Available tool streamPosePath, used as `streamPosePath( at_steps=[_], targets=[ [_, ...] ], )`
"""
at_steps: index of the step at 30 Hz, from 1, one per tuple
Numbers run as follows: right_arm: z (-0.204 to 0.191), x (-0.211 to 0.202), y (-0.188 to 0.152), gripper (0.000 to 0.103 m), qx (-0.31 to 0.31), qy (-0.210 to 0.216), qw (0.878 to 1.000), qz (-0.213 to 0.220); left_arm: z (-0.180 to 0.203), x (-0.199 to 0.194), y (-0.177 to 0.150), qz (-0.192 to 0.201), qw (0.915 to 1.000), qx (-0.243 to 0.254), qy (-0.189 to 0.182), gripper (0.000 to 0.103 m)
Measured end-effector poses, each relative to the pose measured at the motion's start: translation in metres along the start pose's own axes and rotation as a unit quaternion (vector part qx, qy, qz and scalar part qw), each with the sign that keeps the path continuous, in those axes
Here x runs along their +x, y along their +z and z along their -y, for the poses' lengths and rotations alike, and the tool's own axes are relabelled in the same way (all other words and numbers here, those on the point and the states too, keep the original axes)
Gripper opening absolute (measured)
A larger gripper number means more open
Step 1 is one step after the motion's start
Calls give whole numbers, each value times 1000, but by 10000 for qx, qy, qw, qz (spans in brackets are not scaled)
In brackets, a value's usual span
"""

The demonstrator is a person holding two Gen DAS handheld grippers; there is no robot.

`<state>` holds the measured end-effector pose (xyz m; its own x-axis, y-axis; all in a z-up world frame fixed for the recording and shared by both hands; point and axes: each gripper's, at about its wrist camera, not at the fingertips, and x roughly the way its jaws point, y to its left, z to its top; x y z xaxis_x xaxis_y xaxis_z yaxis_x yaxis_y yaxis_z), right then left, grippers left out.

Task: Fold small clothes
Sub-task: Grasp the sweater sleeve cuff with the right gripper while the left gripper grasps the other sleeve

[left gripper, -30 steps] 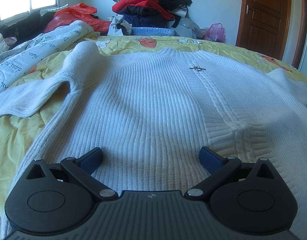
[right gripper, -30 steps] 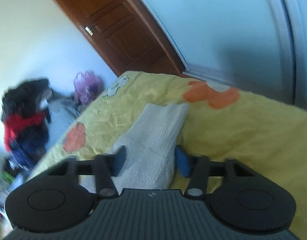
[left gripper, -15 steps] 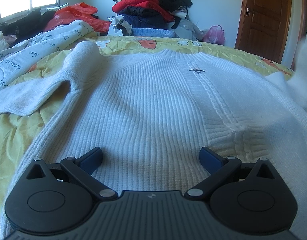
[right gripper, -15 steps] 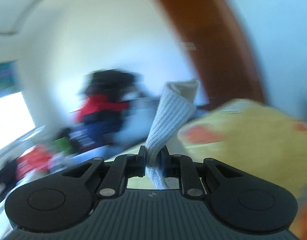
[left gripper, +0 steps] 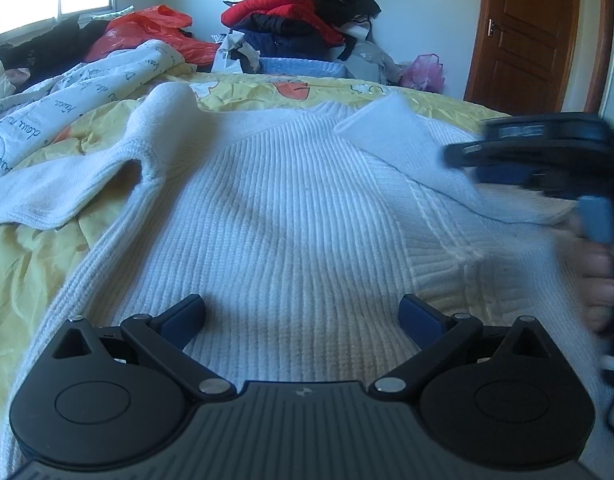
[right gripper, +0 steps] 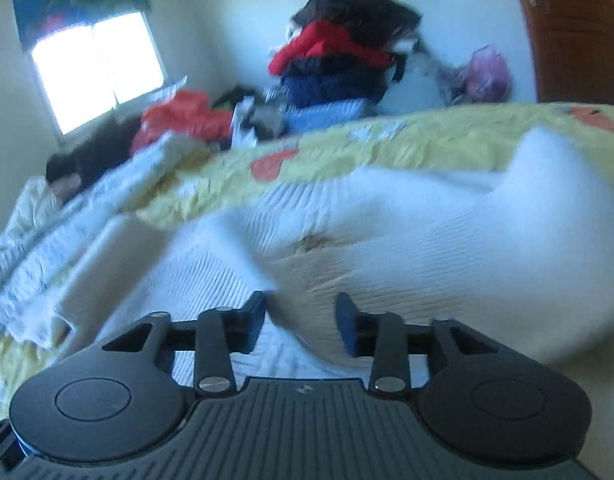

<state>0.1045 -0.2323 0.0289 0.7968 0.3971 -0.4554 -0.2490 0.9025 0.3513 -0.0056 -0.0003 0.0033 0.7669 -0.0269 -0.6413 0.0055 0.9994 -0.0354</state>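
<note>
The right tool (right gripper: 299, 322) had just let go of the sleeve (left gripper: 411, 148), now lying across the white sweater (left gripper: 291, 216) on the bed ahead of the wide-open, empty left tool (left gripper: 303, 316), so one fold was done.

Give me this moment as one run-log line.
stage: first sleeve fold | right sleeve: across white sweater | right gripper: open | left gripper: open, at hem

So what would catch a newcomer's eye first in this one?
The white ribbed sweater spread over the yellow bedsheet fills both views, one sleeve folded across its chest. The left claw hovers open over its hem, the right claw open just above the knit. Behind, a clothes pile topped with red stands against the wall.
</note>
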Motion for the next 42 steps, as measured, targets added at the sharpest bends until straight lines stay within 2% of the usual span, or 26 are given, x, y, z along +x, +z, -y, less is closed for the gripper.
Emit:
streamPosePath(
  at_steps=[2,4,5,6,8,9,10,11,12,14,16,17,18,19,20,22,26,28,31,33,35,36,38,42],
  targets=[
    [18,-29,-3,47,182,-79,9997,169,-4,-5,10,-97,9997,-62,-198,103],
    [36,-44,-9,47,296,-170,9992,189,-13,-7,28,-151,9966,-453,-664,103],
    [44,-47,-15,47,318,-258,9990,186,-18,-6,39,-157,9923,-765,-957,103],
    [53,-54,-20,49,360,-360,9985,177,-25,-3,52,-190,9847,-1138,-1307,103],
    [72,-49,-30,50,566,-468,9972,107,-34,15,74,-455,9635,-1801,-1926,103],
    [79,-48,-39,49,716,-454,9964,84,-38,33,85,-735,9453,-2228,-2265,103],
    [85,-44,-42,49,902,-400,9951,62,-40,48,90,-928,9318,-2525,-2437,103],
    [88,-45,-43,50,1020,-340,9942,99,-42,65,94,-1133,9166,-2849,-2566,103],
    [89,-44,-43,53,1054,-293,9939,132,-43,84,95,-1353,9042,-3163,-2530,103],
    [88,-39,-45,56,1119,-187,9934,156,-42,105,95,-1545,8980,-3402,-2323,103],
    [89,-38,-46,58,1210,-82,9924,197,-35,108,100,-1339,9051,-3425,-2134,102],
    [91,-38,-47,59,1274,-26,9916,216,-29,107,103,-1278,9126,-3348,-1967,92],
    [94,-40,-48,59,1348,29,9906,233,-23,108,107,-1242,9229,-3188,-1767,70],
    [96,-40,-48,59,1415,78,9896,243,-19,108,111,-1277,9329,-2992,-1547,55],
    [98,-42,-49,59,1473,123,9887,247,-11,111,113,-1345,9444,-2732,-1244,34],
    [98,-43,-49,60,1524,163,9879,253,-2,112,116,-1337,9581,-2325,-1002,27],
    [95,-42,-49,62,1516,197,9879,256,6,104,129,-1139,9758,-1686,-797,11],
    [95,-42,-49,62,1531,213,9876,260,6,87,135,-806,9826,-1478,-790,10],
    [94,-42,-49,62,1525,207,9878,258,6,55,153,-68,9897,-1194,-782,10],
    [94,-42,-48,63,1520,209,9878,258,-1,40,163,331,9922,-1053,-584,10],
    [94,-42,-48,63,1522,209,9878,261,-18,32,167,549,9914,-1125,-373,10],
    [94,-42,-48,63,1522,210,9878,261,-27,33,167,518,9910,-1190,-318,9],
    [94,-41,-48,64,1509,212,9880,259,-43,47,159,206,9915,-1269,-192,10],
    [90,-42,-46,66,1384,162,9900,210,-53,90,121,-363,9939,-1026,150,10]
  ],
)
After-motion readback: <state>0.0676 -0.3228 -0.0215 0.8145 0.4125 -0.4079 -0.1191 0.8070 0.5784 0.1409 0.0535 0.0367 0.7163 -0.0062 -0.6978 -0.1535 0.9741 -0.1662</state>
